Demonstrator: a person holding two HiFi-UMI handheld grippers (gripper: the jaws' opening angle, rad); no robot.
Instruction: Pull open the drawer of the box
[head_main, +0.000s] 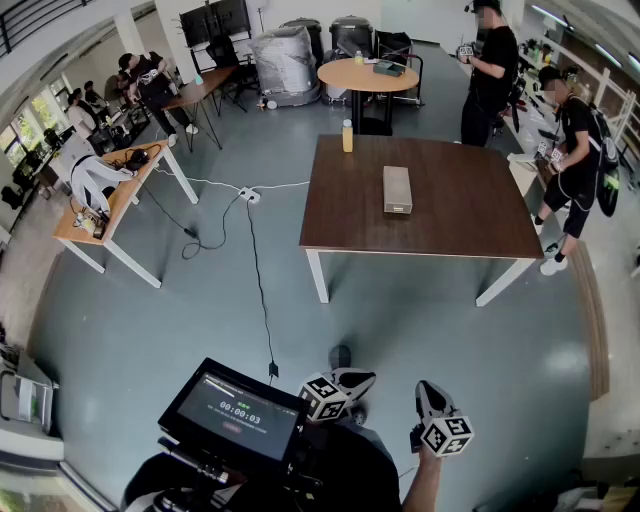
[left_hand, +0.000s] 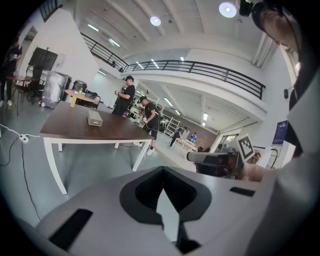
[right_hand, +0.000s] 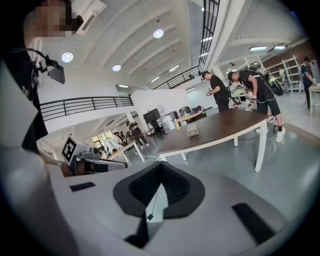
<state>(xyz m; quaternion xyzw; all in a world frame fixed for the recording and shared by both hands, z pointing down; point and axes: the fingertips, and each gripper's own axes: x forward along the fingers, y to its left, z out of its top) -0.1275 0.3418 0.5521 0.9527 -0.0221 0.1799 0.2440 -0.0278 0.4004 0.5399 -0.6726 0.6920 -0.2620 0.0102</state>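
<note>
The box (head_main: 397, 189) is a small grey oblong lying flat on the dark brown table (head_main: 450, 225), far ahead of me across the floor. It also shows in the left gripper view as the box (left_hand: 94, 118) and in the right gripper view as the box (right_hand: 192, 131). Both grippers hang close to my body, well short of the table. My left gripper (head_main: 366, 378) and right gripper (head_main: 423, 386) are shut with nothing held. From its own camera the left gripper (left_hand: 163, 196) shows joined jaws, as does the right gripper (right_hand: 156, 192).
A yellow bottle (head_main: 347, 135) stands at the table's far edge. Two people (head_main: 490, 70) (head_main: 575, 150) stand by the table's right side. A light wooden desk (head_main: 110, 200) is at the left. A power strip and cable (head_main: 250, 195) lie on the floor. A monitor (head_main: 235, 412) sits by my waist.
</note>
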